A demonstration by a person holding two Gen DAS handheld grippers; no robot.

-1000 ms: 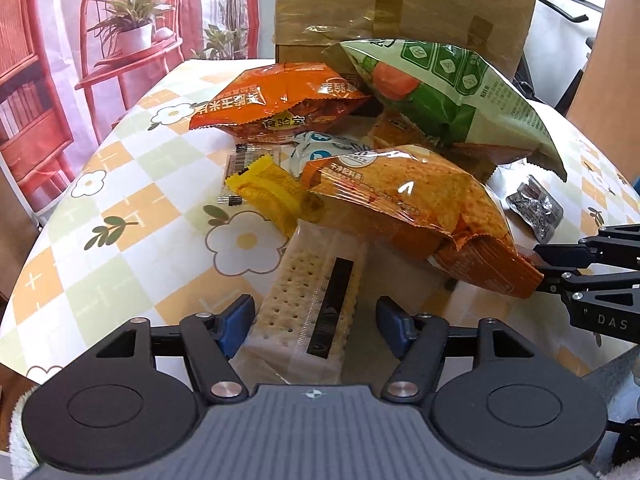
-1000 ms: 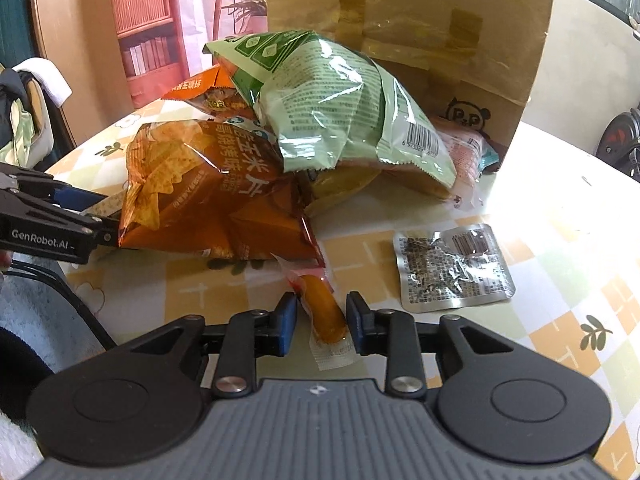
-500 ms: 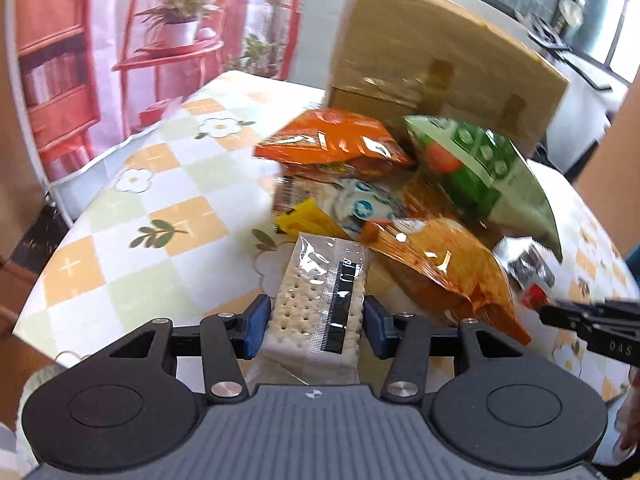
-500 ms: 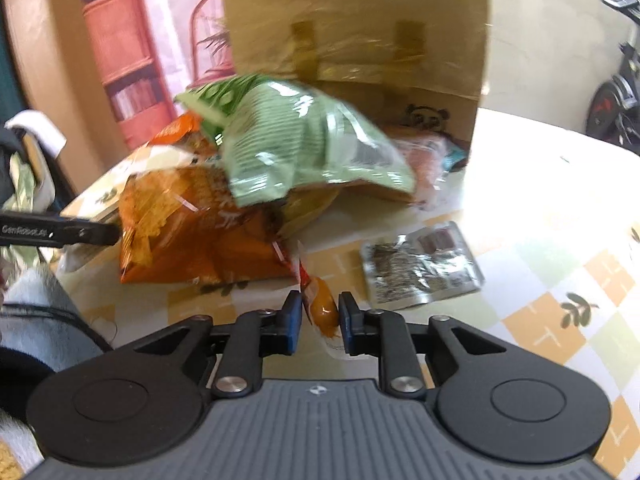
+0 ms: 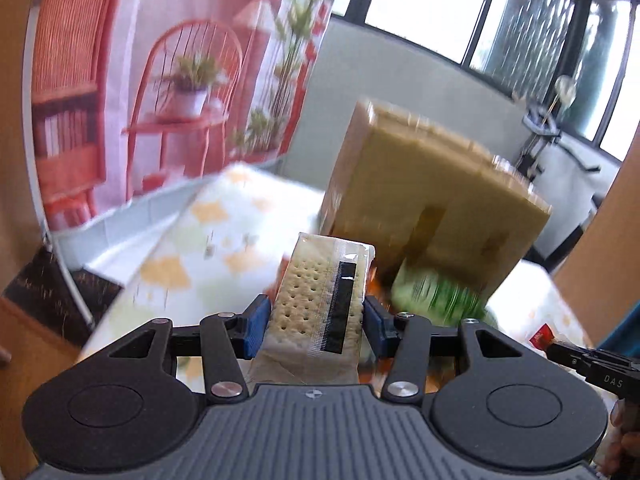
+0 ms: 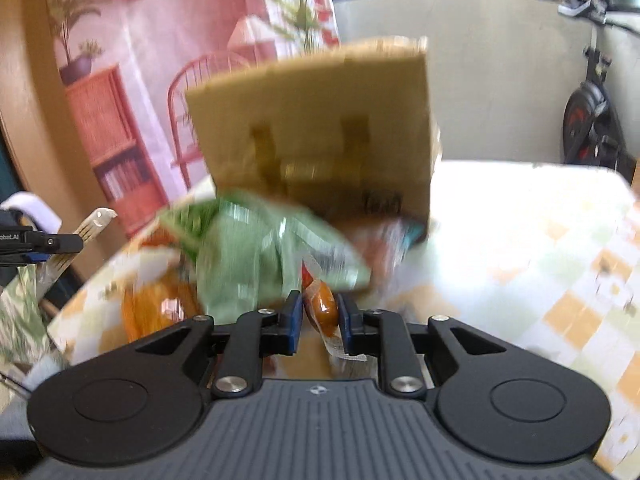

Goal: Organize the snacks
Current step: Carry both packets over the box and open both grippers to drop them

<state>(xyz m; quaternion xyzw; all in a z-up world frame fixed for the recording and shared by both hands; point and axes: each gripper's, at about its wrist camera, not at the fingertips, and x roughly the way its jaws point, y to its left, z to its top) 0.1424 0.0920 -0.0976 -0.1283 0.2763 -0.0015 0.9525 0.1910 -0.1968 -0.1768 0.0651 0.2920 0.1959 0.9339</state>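
Observation:
My left gripper [image 5: 316,326] is shut on a clear-wrapped cracker pack [image 5: 320,300], held in the air above the table. The right gripper [image 6: 320,318] is shut on a small orange sachet [image 6: 322,306], also lifted. In the right wrist view the left gripper [image 6: 60,243] shows at the far left with the cracker pack [image 6: 94,222] sticking out. A brown cardboard box [image 5: 432,200] stands upright on the table behind the snack pile. A green bag [image 6: 248,252] and an orange bag [image 6: 160,308] lie blurred in front of the box [image 6: 320,132].
The checked flower tablecloth [image 6: 540,264] covers the table to the right of the pile. A red-toned printed backdrop [image 5: 160,80] hangs behind the table on the left. An exercise bike [image 6: 592,120] stands at the far right.
Both grippers closed on their items and rose off the table: the left with the cracker pack, the right with the orange sachet. Both views tilted and now look higher at the box.

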